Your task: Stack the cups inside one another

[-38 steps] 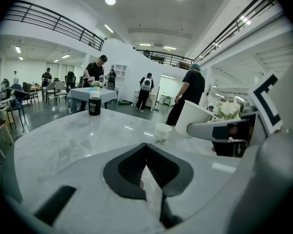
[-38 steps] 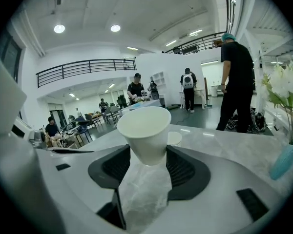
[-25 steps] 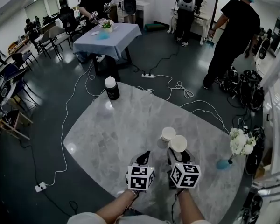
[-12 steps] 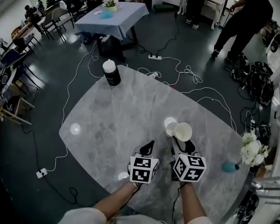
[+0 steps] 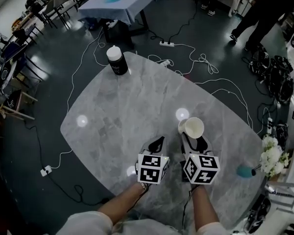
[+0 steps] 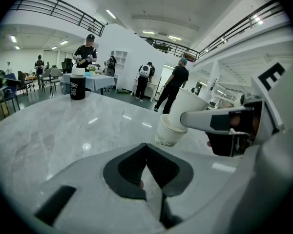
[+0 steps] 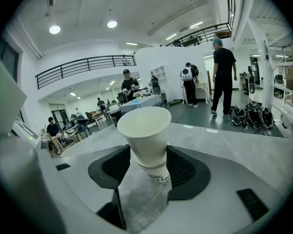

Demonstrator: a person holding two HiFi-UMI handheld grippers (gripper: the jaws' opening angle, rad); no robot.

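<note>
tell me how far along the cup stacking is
Done: the two cups are nested, one inside the other. In hand: the right tongs grip that pair, tilted; the left tongs are shut, empty. Left: probably only setting the pair down on the table.

Matt paper cups [image 5: 192, 128]; glossy table [image 5: 127, 106] (marble-look).

Two white paper cups [image 5: 191, 128] nested, upper one only partly seated in the printed lower one, tilted with open mouth up and far, clamped in the right gripper [image 7: 149, 157] at near right.
</note>
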